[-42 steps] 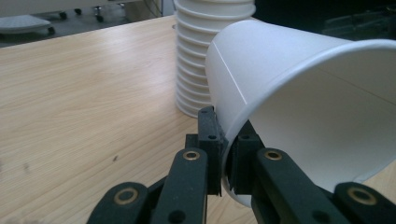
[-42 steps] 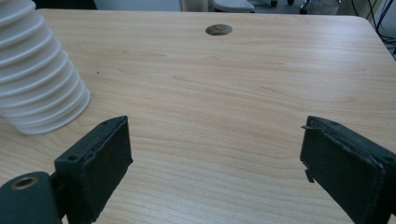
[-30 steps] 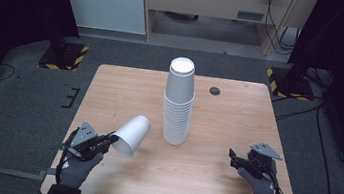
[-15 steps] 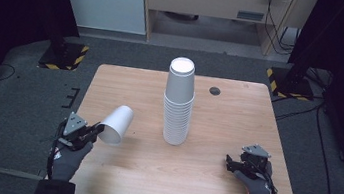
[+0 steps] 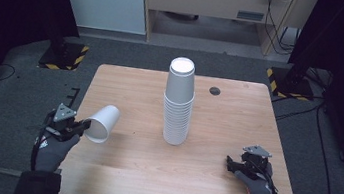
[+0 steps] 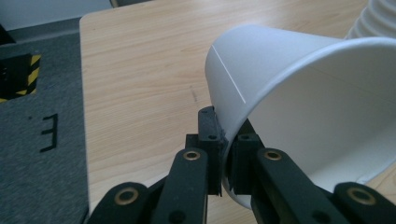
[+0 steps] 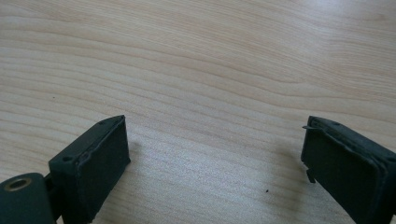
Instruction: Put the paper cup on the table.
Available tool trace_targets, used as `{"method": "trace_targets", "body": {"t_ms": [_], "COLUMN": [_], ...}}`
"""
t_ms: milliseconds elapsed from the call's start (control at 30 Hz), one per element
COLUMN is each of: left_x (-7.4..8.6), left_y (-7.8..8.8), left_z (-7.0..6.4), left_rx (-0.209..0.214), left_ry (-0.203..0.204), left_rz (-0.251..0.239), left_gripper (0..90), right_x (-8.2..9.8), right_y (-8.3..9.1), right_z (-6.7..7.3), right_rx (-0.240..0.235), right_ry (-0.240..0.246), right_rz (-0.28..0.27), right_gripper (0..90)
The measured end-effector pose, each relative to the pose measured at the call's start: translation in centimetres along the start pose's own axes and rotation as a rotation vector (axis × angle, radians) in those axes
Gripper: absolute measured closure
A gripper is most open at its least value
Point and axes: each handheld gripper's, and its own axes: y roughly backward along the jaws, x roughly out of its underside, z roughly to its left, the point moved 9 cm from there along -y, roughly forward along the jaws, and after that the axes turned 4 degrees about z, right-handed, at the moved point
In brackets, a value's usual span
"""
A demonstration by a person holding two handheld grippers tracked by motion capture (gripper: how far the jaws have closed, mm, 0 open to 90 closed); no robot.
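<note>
While my left gripper [image 5: 84, 127] hangs over the near-left edge of the table [image 5: 123, 181], its jaws are pinched tight on the rim of a white paper cup [image 5: 103, 123], one jaw outside the wall and one inside the mouth. That cup lies tipped on its side in my grip, mouth toward me and base pointing away toward the far side; whether its lower edge touches the wood I cannot tell from above. In my left gripper view the cup [image 6: 303, 107] runs off the right edge of the picture, so its base is cut off, and its wall hides most of the board behind it. At the top right corner of that view a sliver of ribbed white shows, the cup stack [image 6: 380, 18], mostly out of frame. From above the cup stack [image 5: 178, 103] stands upright at the middle of the table, well apart from the held cup, with its topmost cup bottom up. My right gripper [image 5: 232, 166] sits low over the near-right part of the table, jaws spread wide with nothing between them; in my right gripper view the right gripper [image 7: 215, 158] frames bare wood grain, and the right jaw is clipped by the picture edge. A small dark disc [image 5: 215, 90] lies on the far right of the board, too small to identify.
</note>
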Motion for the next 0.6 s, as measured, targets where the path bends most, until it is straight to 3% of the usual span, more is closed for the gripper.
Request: {"method": "trace_targets", "body": {"t_ms": [267, 367, 467, 600], "left_x": [-0.2, -0.1, 0.0, -0.1], "left_y": [0.6, 0.6, 0.3, -0.1], "left_z": [1.2, 1.3, 1.7, 2.1], "left_rx": [-0.024, -0.022, -0.026, -0.032], "left_ry": [-0.024, -0.023, -0.02, -0.007], "left_rz": [0.113, 0.14, 0.205, 0.233], "left_gripper": [85.7, 85.7, 85.8, 85.7], "right_x": [0.1, 0.1, 0.1, 0.1], "right_y": [0.0, -0.1, -0.1, -0.1], "right_z": [0.0, -0.1, -0.1, -0.1], "right_rx": [-0.013, -0.017, -0.024, -0.024], "right_ry": [-0.022, -0.031, -0.038, -0.04], "right_rz": [0.008, 0.012, 0.015, 0.016], "right_gripper": [8.1, 8.0, 8.0, 7.9]}}
